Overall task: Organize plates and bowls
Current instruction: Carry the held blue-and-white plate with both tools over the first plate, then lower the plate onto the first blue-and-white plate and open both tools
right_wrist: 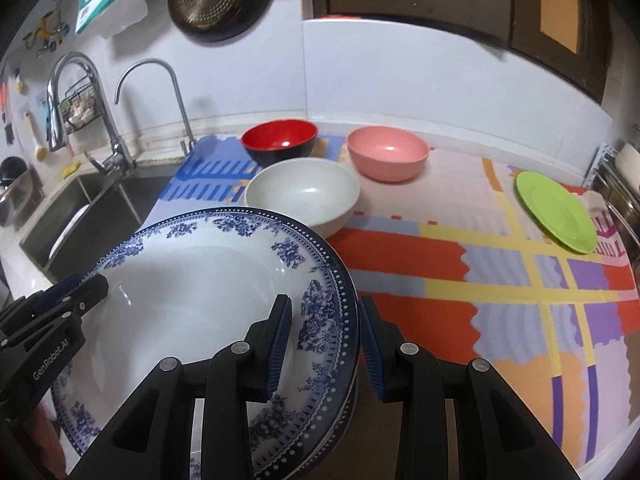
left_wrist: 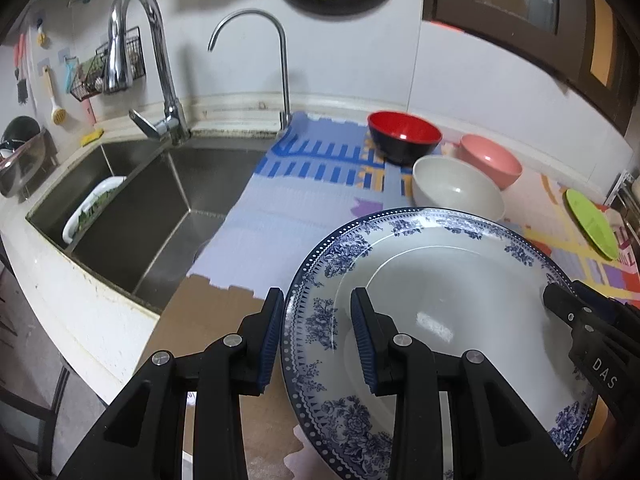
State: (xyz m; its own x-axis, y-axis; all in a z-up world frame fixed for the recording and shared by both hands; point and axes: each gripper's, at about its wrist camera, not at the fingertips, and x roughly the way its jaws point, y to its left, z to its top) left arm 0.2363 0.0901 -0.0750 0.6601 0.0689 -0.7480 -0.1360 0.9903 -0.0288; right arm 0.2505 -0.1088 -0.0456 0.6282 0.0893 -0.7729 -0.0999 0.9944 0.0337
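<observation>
Both claws are on the blue-patterned plate here, one at each side of its rim. The left claw is narrowed down with the plate's left rim between its pads, one pad under the edge and one on the inner face. The right claw does the same on the opposite rim, clamped on. In the right wrist view there looks to be a second rim just beneath, so this may be a small stack; hard to be sure.

The plate hangs above the near edge of the counter, tilted a little, with the white bowl just beyond its far rim. The red bowl and pink bowl sit toward the back edge, the green plate off at the right edge, the sink to the left.

To do this well, I'd say keep both hands level with each other, hold equal pressure, and set it down flat without clipping that white bowl.
</observation>
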